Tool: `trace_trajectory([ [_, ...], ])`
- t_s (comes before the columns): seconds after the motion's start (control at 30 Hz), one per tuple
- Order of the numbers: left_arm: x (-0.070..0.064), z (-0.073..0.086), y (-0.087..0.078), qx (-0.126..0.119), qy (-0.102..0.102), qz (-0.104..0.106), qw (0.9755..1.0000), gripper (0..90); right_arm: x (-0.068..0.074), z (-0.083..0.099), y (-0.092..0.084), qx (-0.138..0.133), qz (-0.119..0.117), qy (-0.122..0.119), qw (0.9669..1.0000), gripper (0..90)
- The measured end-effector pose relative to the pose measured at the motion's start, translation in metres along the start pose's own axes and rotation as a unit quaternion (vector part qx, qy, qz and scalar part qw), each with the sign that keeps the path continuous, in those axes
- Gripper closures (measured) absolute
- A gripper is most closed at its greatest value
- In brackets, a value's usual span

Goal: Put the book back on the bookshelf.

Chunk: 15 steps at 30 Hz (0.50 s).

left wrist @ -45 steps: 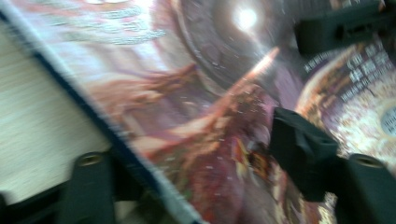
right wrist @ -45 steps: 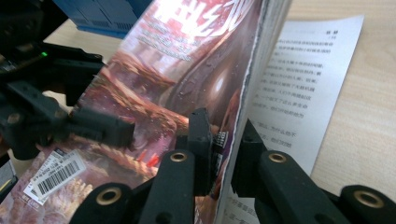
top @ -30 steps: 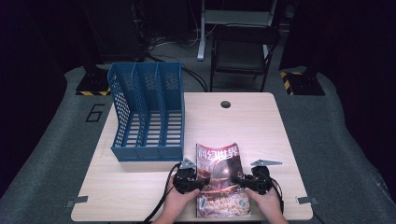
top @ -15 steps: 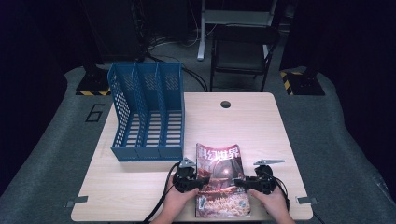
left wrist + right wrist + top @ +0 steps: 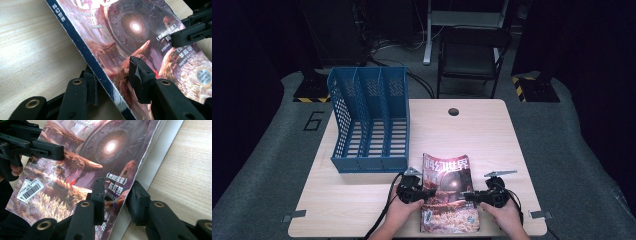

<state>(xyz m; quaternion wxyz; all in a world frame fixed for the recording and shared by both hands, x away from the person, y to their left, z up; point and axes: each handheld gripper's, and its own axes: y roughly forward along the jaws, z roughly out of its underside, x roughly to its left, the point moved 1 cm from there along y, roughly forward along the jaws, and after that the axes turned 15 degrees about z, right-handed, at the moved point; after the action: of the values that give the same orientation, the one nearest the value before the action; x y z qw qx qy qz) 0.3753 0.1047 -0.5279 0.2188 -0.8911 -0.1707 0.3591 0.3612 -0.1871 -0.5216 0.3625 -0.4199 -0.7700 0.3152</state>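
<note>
A magazine with a reddish science-fiction cover lies near the near edge of the light wooden table, a little right of the middle, its title end pointing away from the person. The left hand-held gripper sits at the magazine's left edge, by the dark spine. In the left gripper view one jaw rests on top of the cover and the other lies under the spine edge on the table side, so the magazine sits between them; the jaws have just been closing a little further, and they look clamped on the spine edge.

The right hand-held gripper comes in from the magazine's right edge. In the right gripper view one jaw lies over the cover and the other beyond the open page edge, with the magazine between them; these jaws have just been closing as well and appear to pinch that edge, which is lifted slightly off the table. The left hand-held gripper shows across the cover in that view.

A blue file rack with three compartments stands on the far left part of the table, well apart from the magazine. A dark chair stands beyond the far edge.
</note>
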Motion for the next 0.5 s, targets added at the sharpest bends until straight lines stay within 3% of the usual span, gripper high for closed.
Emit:
trace_trajectory([
  [0.13,0.0036,-0.0030,-0.0017,0.015,-0.004,0.018,0.9997,62.4,-0.0011,-0.0003,0.0006,0.005,-0.005,0.004,1.0000,74.5],
  [0.2,0.0037,-0.0040,-0.0016,0.016,-0.017,0.027,0.9994,62.6,-0.0010,-0.0008,0.0011,0.004,-0.004,-0.001,1.0000,75.8],
  [0.3,0.0045,-0.0064,-0.0022,0.031,-0.018,0.029,0.9989,63.2,-0.0003,-0.0010,0.0012,0.006,-0.004,0.000,1.0000,78.4],
  [0.5,0.0050,-0.0075,-0.0024,0.035,-0.020,0.031,0.9987,64.1,0.0006,-0.0016,0.0002,0.001,-0.005,-0.004,1.0000,81.8],
])
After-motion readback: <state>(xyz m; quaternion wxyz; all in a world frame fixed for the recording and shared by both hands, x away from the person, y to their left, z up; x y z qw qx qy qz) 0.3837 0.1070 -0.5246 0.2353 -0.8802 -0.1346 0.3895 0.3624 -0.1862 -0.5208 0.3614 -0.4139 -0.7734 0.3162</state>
